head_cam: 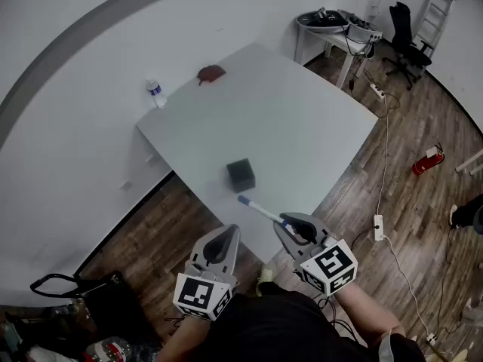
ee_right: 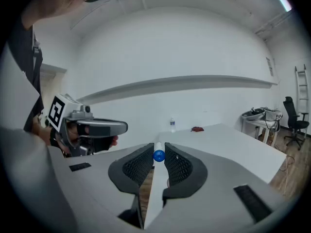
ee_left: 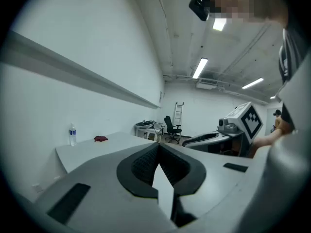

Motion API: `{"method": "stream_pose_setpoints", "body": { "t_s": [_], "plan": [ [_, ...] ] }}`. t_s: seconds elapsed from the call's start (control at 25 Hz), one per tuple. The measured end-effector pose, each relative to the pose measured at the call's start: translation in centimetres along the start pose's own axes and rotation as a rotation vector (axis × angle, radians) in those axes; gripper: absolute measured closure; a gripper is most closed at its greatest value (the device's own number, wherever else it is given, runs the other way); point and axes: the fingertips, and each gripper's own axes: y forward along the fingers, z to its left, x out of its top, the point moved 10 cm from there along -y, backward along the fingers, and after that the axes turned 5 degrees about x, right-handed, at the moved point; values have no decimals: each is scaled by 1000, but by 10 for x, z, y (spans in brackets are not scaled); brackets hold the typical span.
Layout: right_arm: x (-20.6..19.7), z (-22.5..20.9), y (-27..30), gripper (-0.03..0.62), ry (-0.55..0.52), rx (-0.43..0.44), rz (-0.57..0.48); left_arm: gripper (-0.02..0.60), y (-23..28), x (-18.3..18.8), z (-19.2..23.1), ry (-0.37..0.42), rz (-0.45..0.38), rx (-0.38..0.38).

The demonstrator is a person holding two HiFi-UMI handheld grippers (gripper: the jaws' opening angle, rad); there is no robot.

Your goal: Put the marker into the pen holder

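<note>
Jaws of the right gripper (head_cam: 285,223) clamp the marker (head_cam: 260,210), its long axis pointing at the pen holder (head_cam: 241,175) just ahead, while the left gripper (head_cam: 229,234) is closed and empty.

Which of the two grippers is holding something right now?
The right gripper, shut on the white-and-blue marker; the left gripper is shut on nothing.
</note>
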Motion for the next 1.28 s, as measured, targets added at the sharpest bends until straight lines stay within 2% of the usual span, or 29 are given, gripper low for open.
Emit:
{"method": "stream_pose_setpoints", "body": {
  "t_s": [0.16, 0.28, 0.36, 0.48, 0.6, 0.76, 0.96, 1.28],
  "plan": [
    [0, -36, 20, 520, -79, -16, 57, 577, 28, 5, 2, 5, 4, 17],
    [-4, -52, 42, 520, -190, -23, 130, 577, 41, 7, 7, 10, 17, 29],
    [-6, -60, 61, 520, -307, -26, 198, 577, 50, 8, 14, 8, 26, 33],
    [-14, -66, 95, 520, -539, -30, 310, 577, 64, 7, 28, 3, 38, 32],
    [-25, -65, 132, 520, -754, 4, 437, 577, 78, 4, 47, -9, 47, 25],
    [-40, -70, 179, 520, -923, 70, 605, 577, 97, 5, 73, -32, 57, 16],
    [-57, -85, 225, 520, -964, 128, 730, 577, 117, 4, 102, -63, 69, 13],
    [-87, -103, 267, 520, -895, 185, 834, 577, 135, -7, 134, -113, 107, 25]
  ]
}}
